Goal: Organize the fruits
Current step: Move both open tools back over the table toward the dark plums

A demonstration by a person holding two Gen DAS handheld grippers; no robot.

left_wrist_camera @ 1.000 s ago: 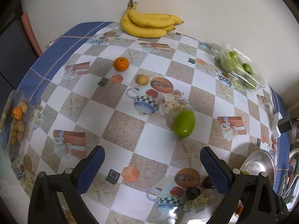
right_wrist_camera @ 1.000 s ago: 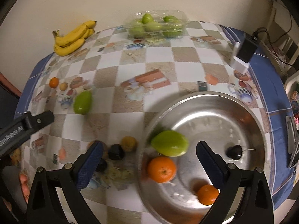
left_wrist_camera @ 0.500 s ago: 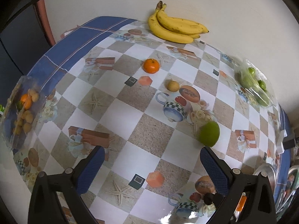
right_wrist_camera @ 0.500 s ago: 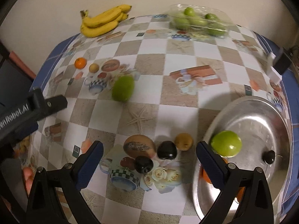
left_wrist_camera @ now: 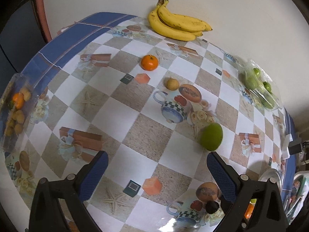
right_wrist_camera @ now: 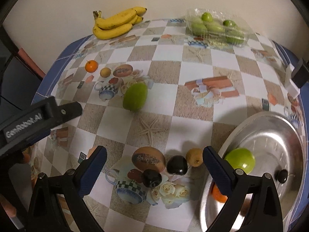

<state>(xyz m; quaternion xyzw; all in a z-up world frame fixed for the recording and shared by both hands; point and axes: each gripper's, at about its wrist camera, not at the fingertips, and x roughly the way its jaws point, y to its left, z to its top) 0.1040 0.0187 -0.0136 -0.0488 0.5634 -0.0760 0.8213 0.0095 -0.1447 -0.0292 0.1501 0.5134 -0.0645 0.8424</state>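
**A:** Both claws are spread wide and carry nothing, so which fruit comes next?

**B:** I judge it is a loose one near the big round steel tray (right_wrist_camera: 274,133) at the table's right edge. The right gripper (right_wrist_camera: 154,165) hovers with its blue ribbed pads (right_wrist_camera: 216,172) either side of two glossy black plum-like fruits (right_wrist_camera: 176,165) and a small brownish-yellow round fruit (right_wrist_camera: 194,157), all just beside the tray rim. The tray already holds a smooth green apple (right_wrist_camera: 240,159), an orange partly hidden behind the right finger, and a small dark fruit with a thin stem (right_wrist_camera: 282,176).

**A:** How should the grab go?

**B:** Come down centred over one fruit. They are round and slick and the three sit close together, so a pad landing off-centre could roll one away or nudge its neighbour. Close gently; ripe skins bruise.

**A:** And the left gripper (left_wrist_camera: 156,171)?

**B:** Also released, hovering over the glossy checked oilcloth (left_wrist_camera: 135,116). The large matte green oval mango (left_wrist_camera: 211,136) lies just ahead of its right pad; its long shape suits a grip across the narrow width. Farther off sit a curved bunch of yellow bananas (left_wrist_camera: 177,27) against the wall, a crinkly clear plastic box of green fruit (left_wrist_camera: 258,89), a dimpled small orange mandarin (left_wrist_camera: 149,62) and a small pale-yellow round fruit (left_wrist_camera: 172,83).
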